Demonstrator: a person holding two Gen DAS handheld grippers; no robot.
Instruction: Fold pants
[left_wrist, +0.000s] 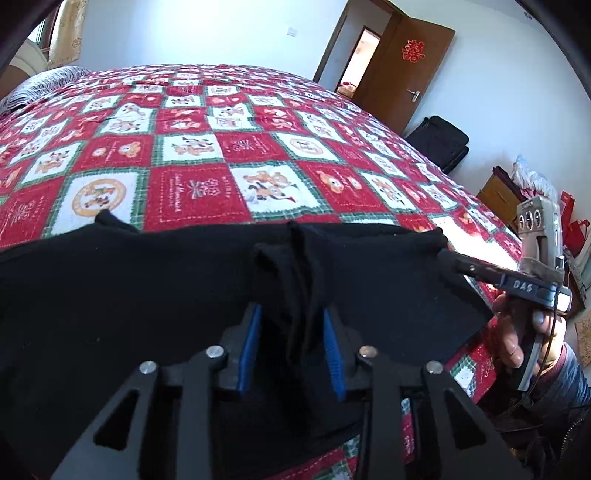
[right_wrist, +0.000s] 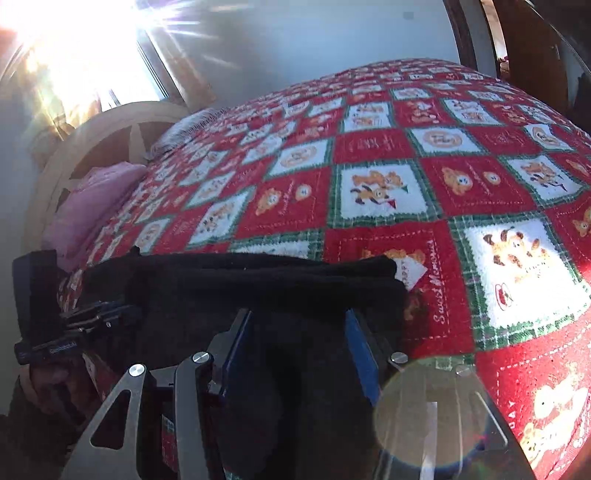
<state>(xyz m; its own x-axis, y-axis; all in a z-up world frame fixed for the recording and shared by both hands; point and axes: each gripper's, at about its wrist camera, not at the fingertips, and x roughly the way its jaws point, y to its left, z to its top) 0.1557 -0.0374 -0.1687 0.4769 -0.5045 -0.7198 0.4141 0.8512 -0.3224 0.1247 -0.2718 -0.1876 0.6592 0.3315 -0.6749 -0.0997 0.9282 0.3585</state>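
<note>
Black pants (left_wrist: 155, 295) lie spread across the near side of a bed with a red, white and green patterned blanket (left_wrist: 229, 147). My left gripper (left_wrist: 291, 310) is shut on a bunched fold of the pants between its blue pads (left_wrist: 249, 343). My right gripper (right_wrist: 299, 332) is shut on the pants (right_wrist: 258, 291) at their other end; in the left wrist view it shows (left_wrist: 448, 260) at the right, pinching the cloth's corner. The left gripper shows in the right wrist view (right_wrist: 125, 314) at the left edge of the cloth.
A pink pillow (right_wrist: 92, 206) and a wooden headboard (right_wrist: 110, 136) lie at the bed's head. A brown door (left_wrist: 402, 70) stands open at the far wall. A black bag (left_wrist: 439, 144) and boxes (left_wrist: 498, 195) sit on the floor beside the bed.
</note>
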